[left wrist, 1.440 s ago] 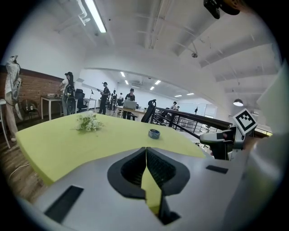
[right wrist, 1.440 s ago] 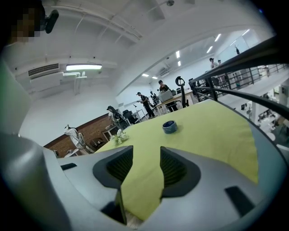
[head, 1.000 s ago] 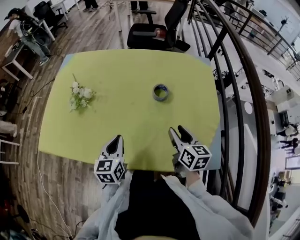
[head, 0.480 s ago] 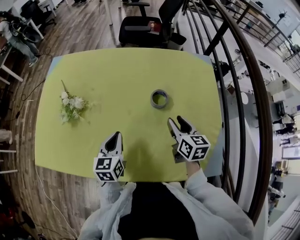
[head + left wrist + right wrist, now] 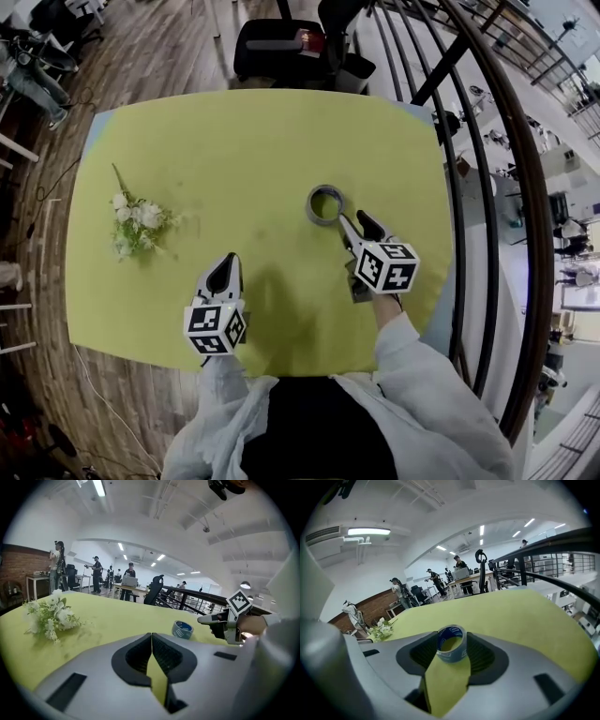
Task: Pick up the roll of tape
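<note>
The roll of tape [image 5: 324, 204], grey-blue, lies flat on the yellow-green table [image 5: 253, 141], right of centre. My right gripper [image 5: 355, 223] is open, and its jaws have just been opening a little. Nothing is between the pads. Its tips sit just short of the roll, at its near right side. In the right gripper view the tape [image 5: 451, 643] stands centred just beyond the right gripper [image 5: 452, 660]. My left gripper [image 5: 227, 262] hovers over the near middle of the table, jaws shut and empty. From the left gripper [image 5: 151, 637] the tape [image 5: 182, 629] lies ahead to the right.
A small bunch of white flowers [image 5: 136, 223] lies on the table's left side. A black office chair [image 5: 281, 47] stands past the far edge. A curved dark railing [image 5: 473, 187] runs close along the table's right side. People stand at desks far behind.
Both grippers have moved forward over the table. The right one has come up to the tape, which was well ahead of it a second ago.
</note>
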Tool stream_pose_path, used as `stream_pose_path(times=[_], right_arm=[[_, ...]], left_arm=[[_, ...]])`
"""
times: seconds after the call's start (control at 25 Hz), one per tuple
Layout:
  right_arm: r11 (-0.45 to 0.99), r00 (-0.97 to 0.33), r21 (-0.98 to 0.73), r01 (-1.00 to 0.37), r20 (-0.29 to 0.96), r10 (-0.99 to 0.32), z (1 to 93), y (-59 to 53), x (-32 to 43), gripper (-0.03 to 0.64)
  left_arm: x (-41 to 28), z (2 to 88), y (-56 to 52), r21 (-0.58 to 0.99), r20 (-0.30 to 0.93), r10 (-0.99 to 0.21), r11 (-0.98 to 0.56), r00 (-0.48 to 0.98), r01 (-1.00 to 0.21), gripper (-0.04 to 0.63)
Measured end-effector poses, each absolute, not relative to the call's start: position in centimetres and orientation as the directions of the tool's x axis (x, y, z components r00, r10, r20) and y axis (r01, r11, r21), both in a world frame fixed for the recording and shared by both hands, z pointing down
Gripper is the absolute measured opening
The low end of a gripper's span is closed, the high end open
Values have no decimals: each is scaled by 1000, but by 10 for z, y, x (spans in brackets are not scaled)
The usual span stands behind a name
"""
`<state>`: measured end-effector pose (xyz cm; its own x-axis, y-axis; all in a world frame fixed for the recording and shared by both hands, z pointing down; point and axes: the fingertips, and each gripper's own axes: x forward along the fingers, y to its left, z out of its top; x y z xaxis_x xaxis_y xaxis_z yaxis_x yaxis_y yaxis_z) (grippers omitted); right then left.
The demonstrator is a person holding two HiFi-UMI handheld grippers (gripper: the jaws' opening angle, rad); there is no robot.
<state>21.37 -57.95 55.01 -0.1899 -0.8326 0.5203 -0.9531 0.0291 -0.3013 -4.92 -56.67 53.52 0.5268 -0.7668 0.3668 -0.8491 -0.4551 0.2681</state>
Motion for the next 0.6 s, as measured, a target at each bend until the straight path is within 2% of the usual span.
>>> stream_pose_path(times=[0.36,0.6], right_arm=[[-25,-180,-330,-944,576,-798,592,-621,220,193],[-50,-135,-247,-968,676,-725,615,-636,222,225]], left_arm=[[-36,553,-600,280,383,-756,-453,531,-846,17],[-31,560,-607,290,393,-751,-447,532,-846,17]])
